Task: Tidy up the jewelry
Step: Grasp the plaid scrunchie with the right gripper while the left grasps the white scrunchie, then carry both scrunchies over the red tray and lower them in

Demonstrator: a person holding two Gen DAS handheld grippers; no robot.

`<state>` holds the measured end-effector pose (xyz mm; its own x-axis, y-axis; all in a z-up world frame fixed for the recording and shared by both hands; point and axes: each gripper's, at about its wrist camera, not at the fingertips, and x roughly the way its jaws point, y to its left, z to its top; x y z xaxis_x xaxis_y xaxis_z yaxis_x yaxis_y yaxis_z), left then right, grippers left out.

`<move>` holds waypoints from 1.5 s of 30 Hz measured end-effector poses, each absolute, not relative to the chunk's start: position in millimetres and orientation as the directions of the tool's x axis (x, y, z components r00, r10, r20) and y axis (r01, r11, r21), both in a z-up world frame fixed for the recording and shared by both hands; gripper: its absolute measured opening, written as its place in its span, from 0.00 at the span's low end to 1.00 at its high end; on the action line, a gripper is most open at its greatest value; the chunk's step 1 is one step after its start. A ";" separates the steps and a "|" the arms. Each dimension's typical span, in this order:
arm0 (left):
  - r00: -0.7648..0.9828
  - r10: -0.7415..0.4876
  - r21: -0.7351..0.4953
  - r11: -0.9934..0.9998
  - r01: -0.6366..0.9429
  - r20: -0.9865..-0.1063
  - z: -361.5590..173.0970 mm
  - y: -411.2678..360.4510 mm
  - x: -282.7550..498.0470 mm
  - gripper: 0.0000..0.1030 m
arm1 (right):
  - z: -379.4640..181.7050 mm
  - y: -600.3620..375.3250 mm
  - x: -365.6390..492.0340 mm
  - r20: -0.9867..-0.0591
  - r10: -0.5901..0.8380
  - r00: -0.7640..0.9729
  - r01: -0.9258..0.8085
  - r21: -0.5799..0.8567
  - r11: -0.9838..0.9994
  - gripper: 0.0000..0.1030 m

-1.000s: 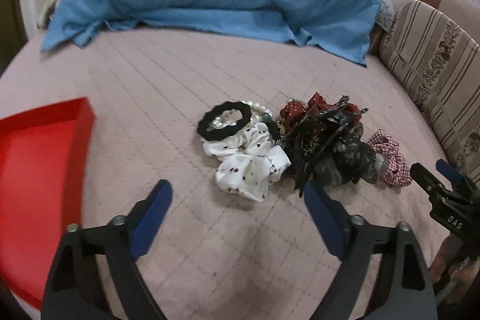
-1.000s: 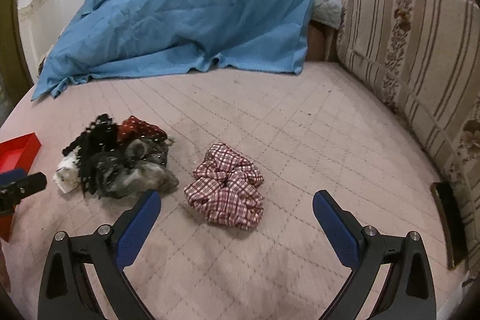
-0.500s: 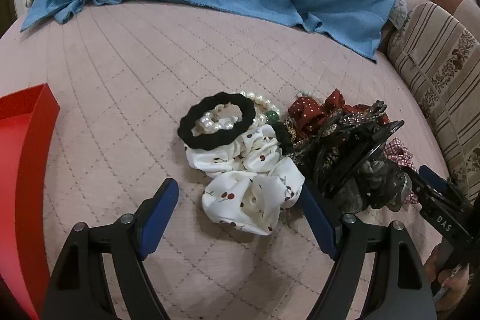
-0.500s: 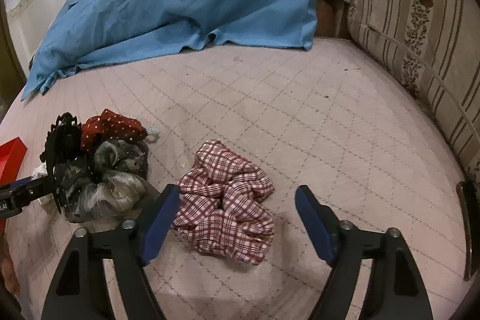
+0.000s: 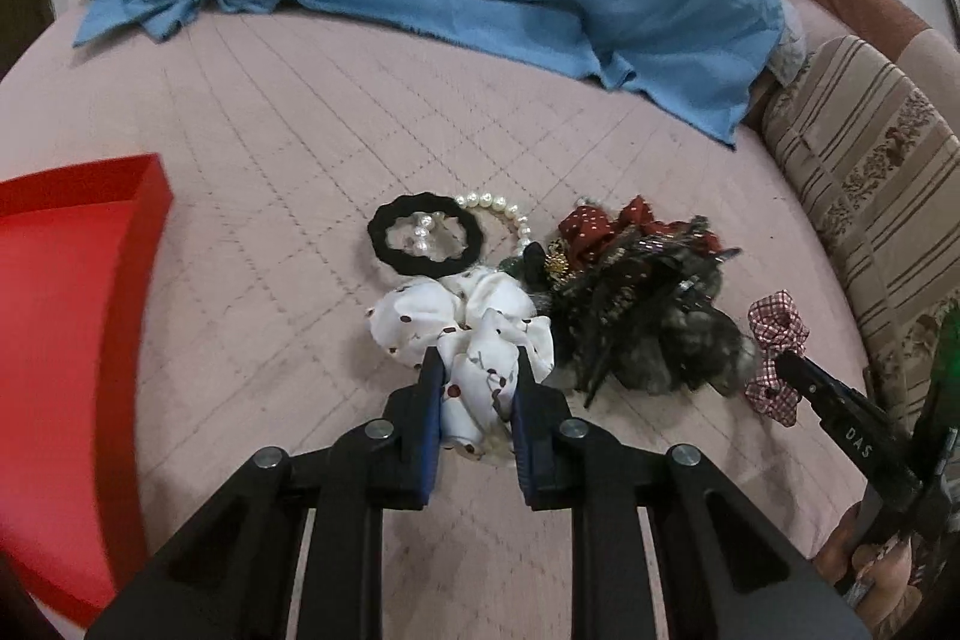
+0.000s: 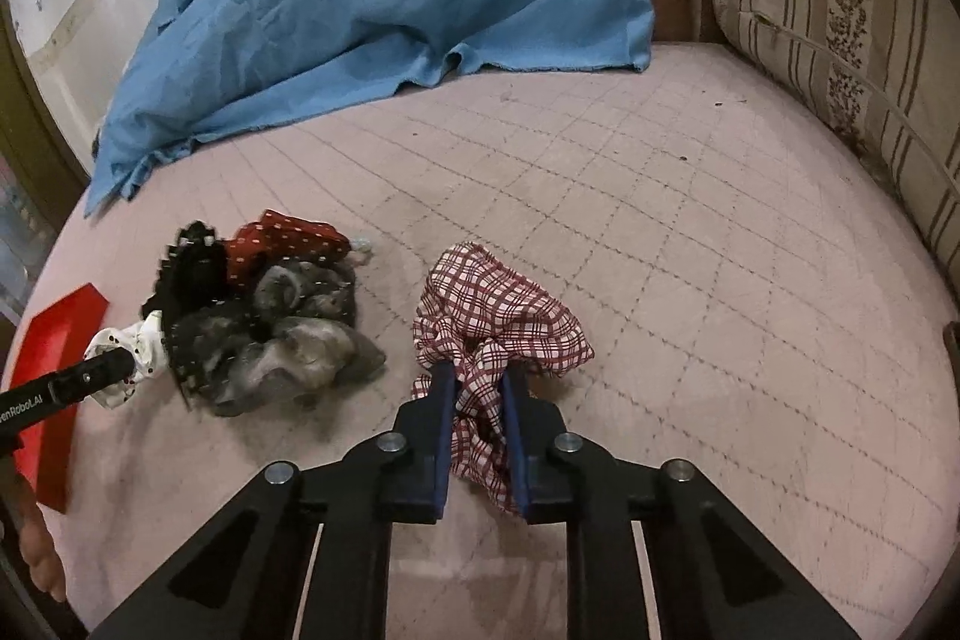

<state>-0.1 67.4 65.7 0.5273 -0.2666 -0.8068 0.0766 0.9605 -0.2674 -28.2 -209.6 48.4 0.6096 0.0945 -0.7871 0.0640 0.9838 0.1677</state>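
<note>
White scrunchie (image 5: 474,340) pinched in left gripper (image 5: 474,370) fingers, one plaid scrunchie (image 6: 498,316) in right gripper (image 6: 477,382) fingers.

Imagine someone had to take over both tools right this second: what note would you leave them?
Left tool: its jaws have just closed on the white cherry-print scrunchie, which still lies on the pink quilted bed.
Right tool: its jaws have just closed on the red plaid scrunchie, also still on the bed.
Still in the pile: black hair tie, pearl bracelet, red dotted scrunchie, dark clips and a grey scrunchie.
Red tray sits to the left; what shows of it holds nothing.
Done: both grips made.
Left: probably lift both scrunchies, carry them to the tray, then sort the pile.
</note>
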 end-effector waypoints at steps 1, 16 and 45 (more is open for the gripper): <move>0.535 -0.264 -0.263 0.962 0.080 -0.803 68.7 68.6 -4.7 0.19 | 51.3 -209.4 -31.0 -0.785 0.096 0.612 0.064 0.171 0.983 0.16; 0.641 -0.214 -0.258 0.966 0.025 -0.737 105.5 139.1 -62.9 0.19 | 108.4 -150.5 -80.6 -0.741 0.159 0.652 -0.057 0.160 0.985 0.16; 0.628 -0.016 -0.277 0.906 -0.320 -0.778 70.2 353.8 -17.3 0.19 | 106.8 148.3 0.7 -0.790 0.416 0.450 -0.456 0.197 0.868 0.17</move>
<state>-17.3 353.8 70.2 0.6280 -0.0162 -0.7780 -0.3201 0.9059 -0.2773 0.7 148.3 106.8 0.4504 0.4159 -0.7900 -0.4559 0.8679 0.1971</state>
